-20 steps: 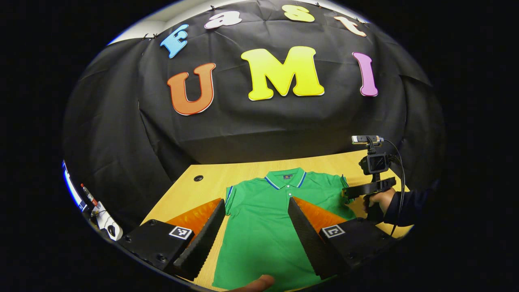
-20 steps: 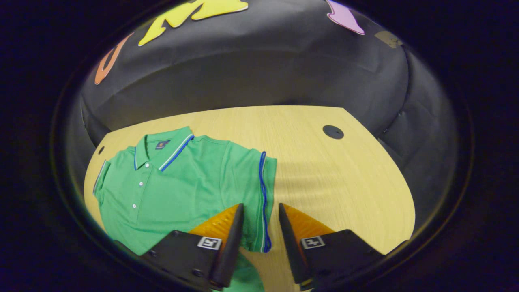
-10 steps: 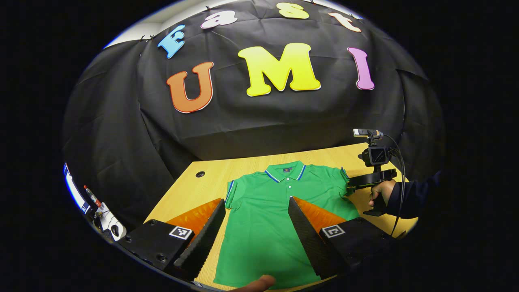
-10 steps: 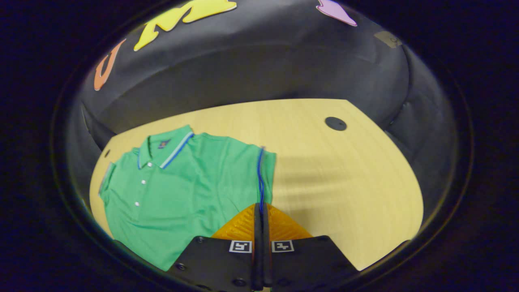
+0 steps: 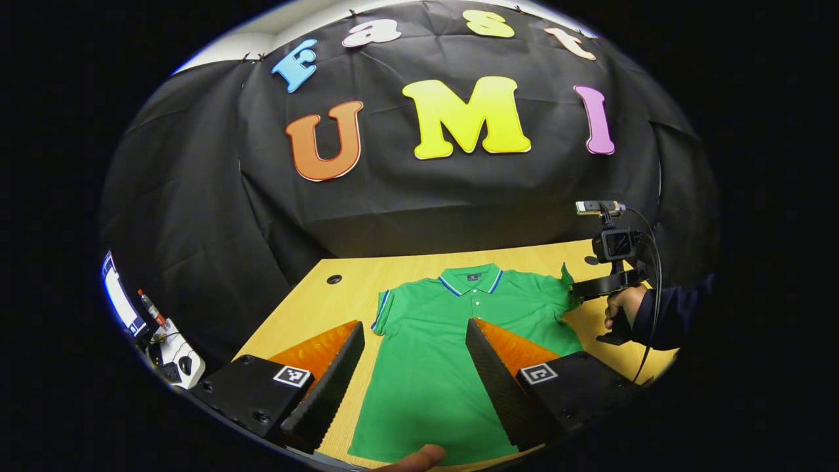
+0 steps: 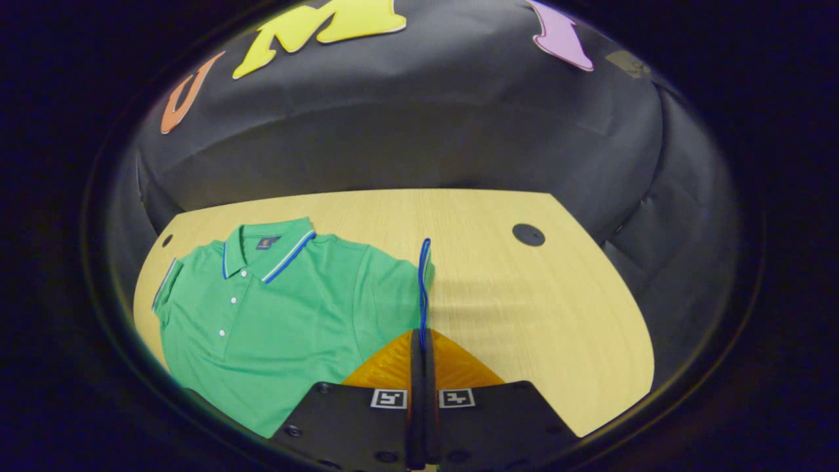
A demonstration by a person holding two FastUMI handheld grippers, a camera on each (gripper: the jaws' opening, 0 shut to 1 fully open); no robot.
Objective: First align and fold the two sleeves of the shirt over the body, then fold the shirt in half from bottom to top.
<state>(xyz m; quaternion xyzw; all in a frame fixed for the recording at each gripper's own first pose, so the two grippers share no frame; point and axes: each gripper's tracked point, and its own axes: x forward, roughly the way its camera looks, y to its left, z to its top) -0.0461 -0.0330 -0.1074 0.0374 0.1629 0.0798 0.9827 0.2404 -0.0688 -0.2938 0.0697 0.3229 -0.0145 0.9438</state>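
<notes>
The left gripper point(image 5: 414, 367) is hanging open over the green shirt point(image 5: 452, 354), which is lying flat on the worktop point(image 6: 524, 295). The right gripper point(image 6: 419, 354) is pinching the sleeve point(image 6: 423, 275), lifting it to fold inward.

The shirt point(image 6: 288, 308) is matt green knit cloth with ribbed collar trim. The table point(image 6: 524, 301) is smooth, pale wood-grain with a faint sheen.
</notes>
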